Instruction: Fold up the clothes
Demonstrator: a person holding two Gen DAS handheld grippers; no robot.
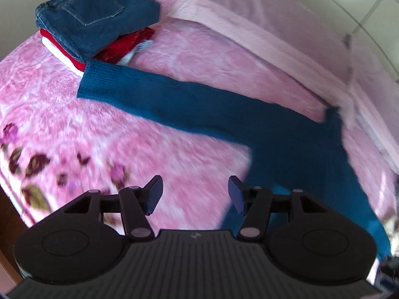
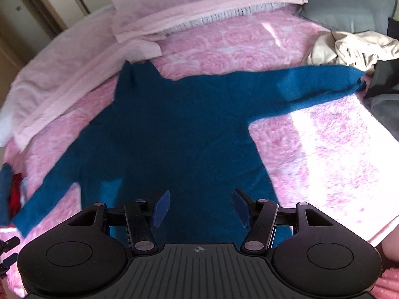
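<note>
A blue sweater (image 2: 179, 124) is lying flat on the pink bed (image 2: 324, 149), both sleeves spreading outward. The right tongs (image 2: 200, 208) are hovering open above its lower edge. Crumpled cream cloth (image 2: 349, 47) is sitting near the far sleeve's cuff.

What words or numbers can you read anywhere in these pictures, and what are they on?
There are no words or numbers to read.
The black left gripper has a small pale mark on its ribbed body, too small to read.
The black right gripper has a small round crosshair sign, with no letters.
The folded blue denim jeans and the spread-out teal knitted sweater show no label.
</note>
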